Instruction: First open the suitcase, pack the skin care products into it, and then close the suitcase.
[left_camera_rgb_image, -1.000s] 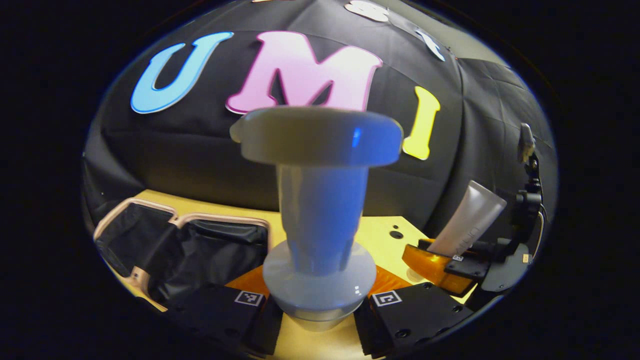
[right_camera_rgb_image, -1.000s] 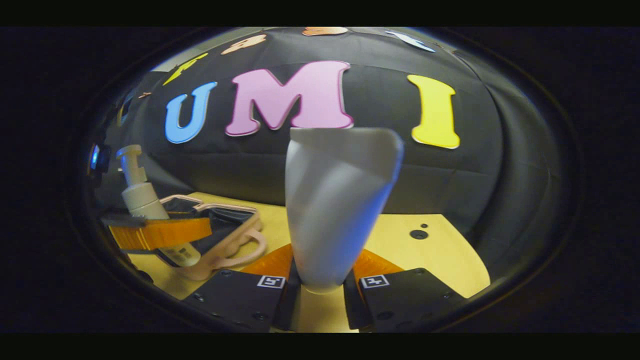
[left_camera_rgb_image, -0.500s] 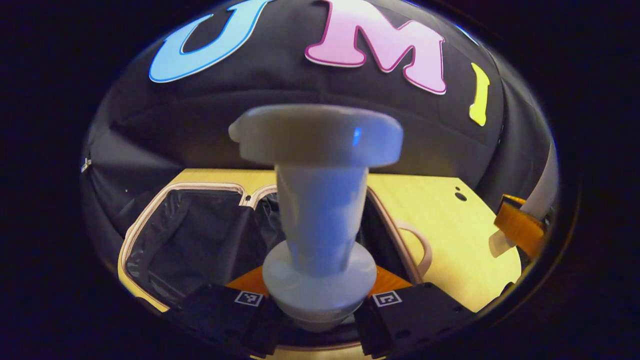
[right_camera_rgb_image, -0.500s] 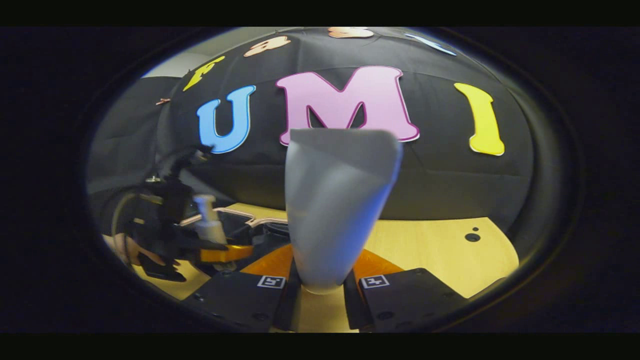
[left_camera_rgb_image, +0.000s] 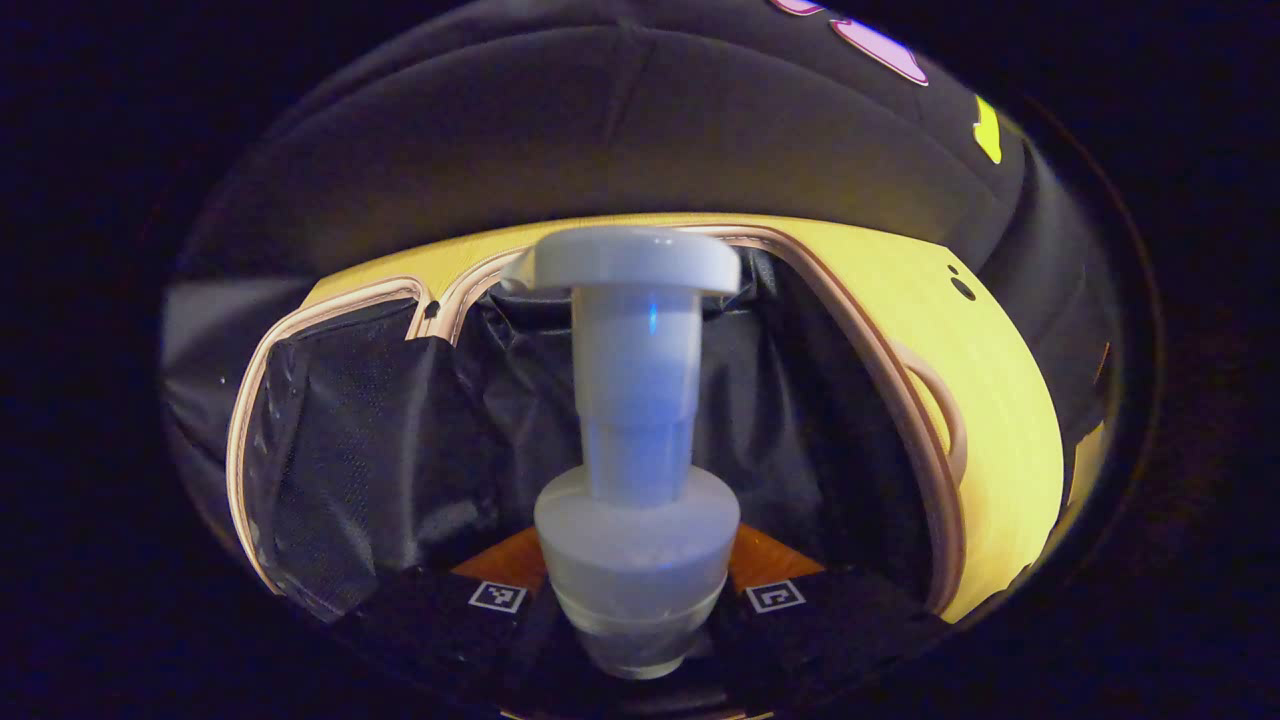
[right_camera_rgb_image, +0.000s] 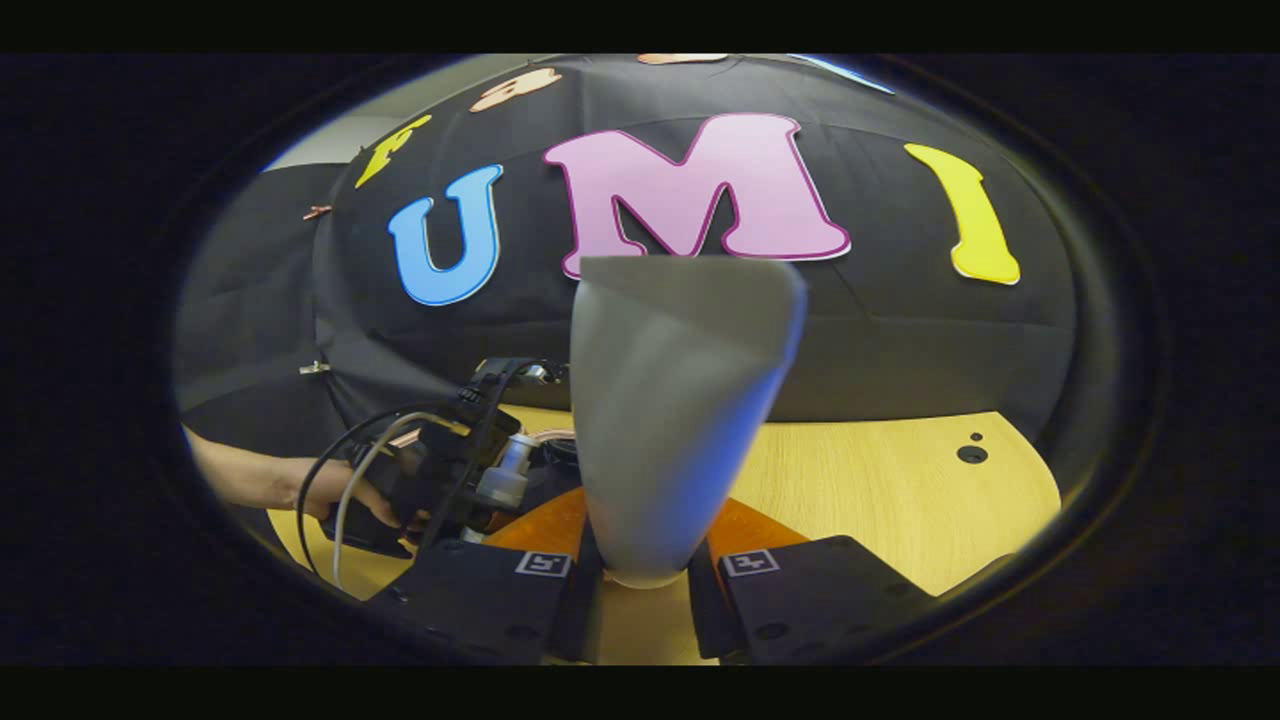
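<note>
Over the open suitcase (left_camera_rgb_image: 420, 300), the left hand-held gripper (left_camera_rgb_image: 636, 600) holds a pale pump bottle (left_camera_rgb_image: 636, 400) upright, its two fingers closed against the bottle's lower body on either side. In the left gripper view the bottle's broad pump head stands toward the far rim of the case, and the dark fabric lining (left_camera_rgb_image: 400, 450) of both halves spreads out below and behind it. The case lies flat and open on the light wooden surface (left_camera_rgb_image: 1000, 400), its pinkish rim curving around the lining and its carry handle (left_camera_rgb_image: 945, 410) resting on the wood just to the right.

The right hand-held gripper (right_camera_rgb_image: 645, 585) clamps a pale squeeze tube (right_camera_rgb_image: 670, 400) near its narrow lower end, both fingers pressing the tube between them. The tube stands upright, flaring to a flat crimped edge at the top. It is held above the bare wooden surface (right_camera_rgb_image: 880, 490), apart from the suitcase.

In the right gripper view, to the left of the tube, a person's hand (right_camera_rgb_image: 330, 490) grips the other hand-held gripper (right_camera_rgb_image: 440, 480), with cables looping from it and the pump bottle (right_camera_rgb_image: 505, 475) caught in its fingers. Part of the suitcase rim (right_camera_rgb_image: 555, 437) shows just behind it, partly hidden by the tube.
</note>
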